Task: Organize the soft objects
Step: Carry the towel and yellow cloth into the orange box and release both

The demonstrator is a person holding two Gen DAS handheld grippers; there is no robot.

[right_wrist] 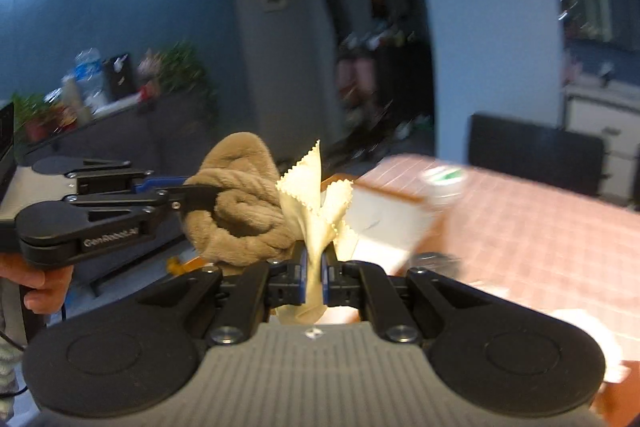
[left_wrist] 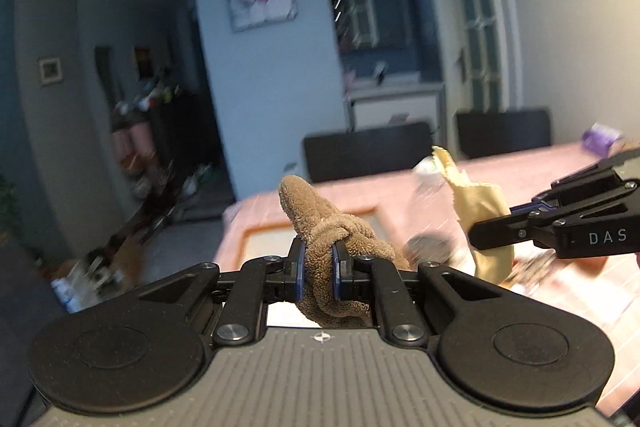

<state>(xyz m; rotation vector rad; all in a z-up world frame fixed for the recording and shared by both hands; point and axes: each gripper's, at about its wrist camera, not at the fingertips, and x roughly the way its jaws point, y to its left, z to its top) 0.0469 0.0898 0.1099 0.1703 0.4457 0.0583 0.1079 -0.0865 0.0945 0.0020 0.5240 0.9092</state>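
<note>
The knotted brown towel is clamped in the left hand-held gripper, up in the air above the pink checkered surface. Right beside it, the right hand-held gripper pinches a cream zigzag-edged cloth. An orange-rimmed tray sits below; contents too blurry to tell.

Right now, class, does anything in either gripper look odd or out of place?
Yes: the brown towel in the left gripper is twisted into a knot rather than folded flat. The right gripper pinches a bunched cream cloth.
</note>
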